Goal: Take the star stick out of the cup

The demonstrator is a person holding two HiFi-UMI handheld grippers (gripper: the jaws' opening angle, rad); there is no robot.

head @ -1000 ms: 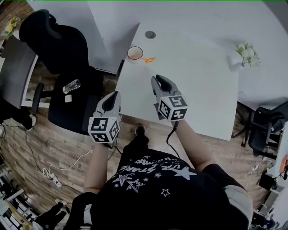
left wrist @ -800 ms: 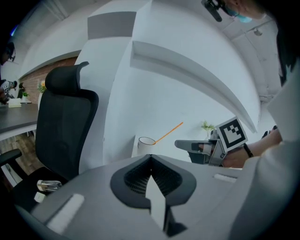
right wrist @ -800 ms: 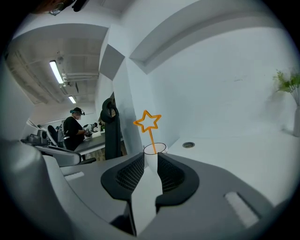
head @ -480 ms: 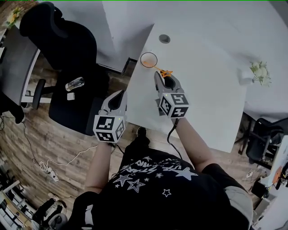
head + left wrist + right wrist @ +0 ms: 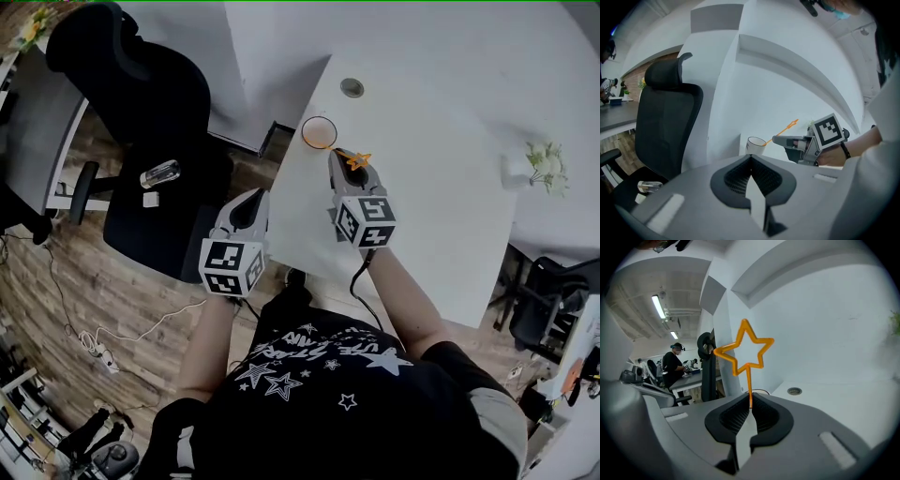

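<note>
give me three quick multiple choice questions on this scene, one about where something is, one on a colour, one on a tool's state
1. Where does the cup stand?
A) on a wooden shelf
B) on the white table, near its edge
C) inside a drawer

2. What colour is the star stick?
A) orange
B) green
C) blue

3. How is the right tool?
A) open and empty
B) shut on a spoon
C) shut on the star stick

Answers:
1. B, the head view shows the cup on the tabletop close to the edge.
2. A, the star and its stem are orange in the right gripper view.
3. C, that view shows the jaws together on the stem, with the star above them.
</note>
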